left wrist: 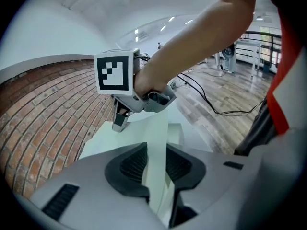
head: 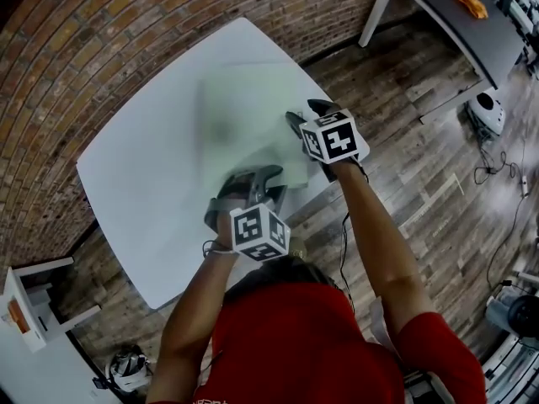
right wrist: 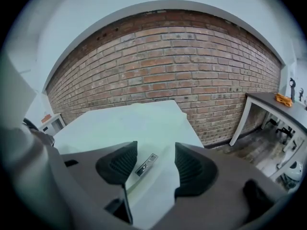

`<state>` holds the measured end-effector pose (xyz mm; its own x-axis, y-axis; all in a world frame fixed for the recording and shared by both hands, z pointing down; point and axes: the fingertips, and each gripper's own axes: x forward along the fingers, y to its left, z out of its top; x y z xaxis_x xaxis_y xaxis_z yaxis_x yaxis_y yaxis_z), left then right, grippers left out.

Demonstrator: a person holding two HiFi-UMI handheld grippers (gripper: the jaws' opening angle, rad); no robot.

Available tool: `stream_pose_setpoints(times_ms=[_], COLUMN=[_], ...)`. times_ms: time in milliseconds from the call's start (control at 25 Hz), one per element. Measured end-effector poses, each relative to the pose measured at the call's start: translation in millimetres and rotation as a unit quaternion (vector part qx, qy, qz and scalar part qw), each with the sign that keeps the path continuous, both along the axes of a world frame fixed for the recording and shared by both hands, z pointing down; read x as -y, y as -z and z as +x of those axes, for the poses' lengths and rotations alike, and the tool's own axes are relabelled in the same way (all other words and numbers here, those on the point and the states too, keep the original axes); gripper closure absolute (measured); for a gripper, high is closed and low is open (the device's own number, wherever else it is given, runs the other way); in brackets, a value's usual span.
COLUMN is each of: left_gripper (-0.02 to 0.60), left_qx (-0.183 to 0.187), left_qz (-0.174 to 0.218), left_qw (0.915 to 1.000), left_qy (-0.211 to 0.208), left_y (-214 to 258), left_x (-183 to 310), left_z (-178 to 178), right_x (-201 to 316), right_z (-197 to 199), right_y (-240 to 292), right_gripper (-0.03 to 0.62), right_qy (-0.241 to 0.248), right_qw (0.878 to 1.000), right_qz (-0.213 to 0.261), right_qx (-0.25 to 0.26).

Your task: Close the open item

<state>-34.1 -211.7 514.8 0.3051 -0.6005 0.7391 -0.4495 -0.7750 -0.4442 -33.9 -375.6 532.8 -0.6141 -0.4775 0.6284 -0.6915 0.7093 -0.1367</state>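
Observation:
A flat, pale white box (head: 244, 116) lies on the white table (head: 143, 192), near its right front edge. My left gripper (head: 253, 179) is at the box's near side, shut on an upright white panel of the box (left wrist: 157, 143) that fills the gap between its pads (left wrist: 134, 164). At the box's right edge my right gripper (head: 305, 112) stands open. Between and below its jaws (right wrist: 156, 164) shows a box corner (right wrist: 153, 190) bearing a small dark label (right wrist: 146, 164), and the pads are clear of it. The right gripper (left wrist: 121, 121) also shows just beyond the panel.
A brick wall (right wrist: 163, 66) runs behind the table. A grey table (head: 472, 23) with an orange object (head: 470, 0) stands at the top right. Cables (head: 505, 175) trail over the wooden floor, and a white shelf (head: 25, 310) stands at the lower left.

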Motion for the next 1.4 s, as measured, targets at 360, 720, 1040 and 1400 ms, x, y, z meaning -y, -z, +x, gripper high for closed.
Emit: stream_pose_setpoints(times_ms=[360,720,1040,1400], left_gripper=[0.392,0.388,0.388,0.411], left_qx=[-0.028,-0.121,-0.193,-0.283], left_qz=[0.003,0.031,0.048,0.1], left_qw=[0.9993,0.992,0.9785,0.9468], left_qy=[-0.026,0.012,0.057,0.115], left_y=[7,38,62,110], left_x=[-12,-12,-4,7], left_z=[9,8,-8,-43], right_x=[0,-1,-2,-29], right_z=[2,1,1,-3], right_y=[-1,1,22,87], right_gripper=[0.367,0.367,0.367,0.368], right_qy=[-0.002,-0.009,0.001,0.027], right_qw=[1.0,0.999,0.995,0.987], right_qz=[0.006,0.03,0.098,0.149], right_qx=[0.011,0.02,-0.008,0.056])
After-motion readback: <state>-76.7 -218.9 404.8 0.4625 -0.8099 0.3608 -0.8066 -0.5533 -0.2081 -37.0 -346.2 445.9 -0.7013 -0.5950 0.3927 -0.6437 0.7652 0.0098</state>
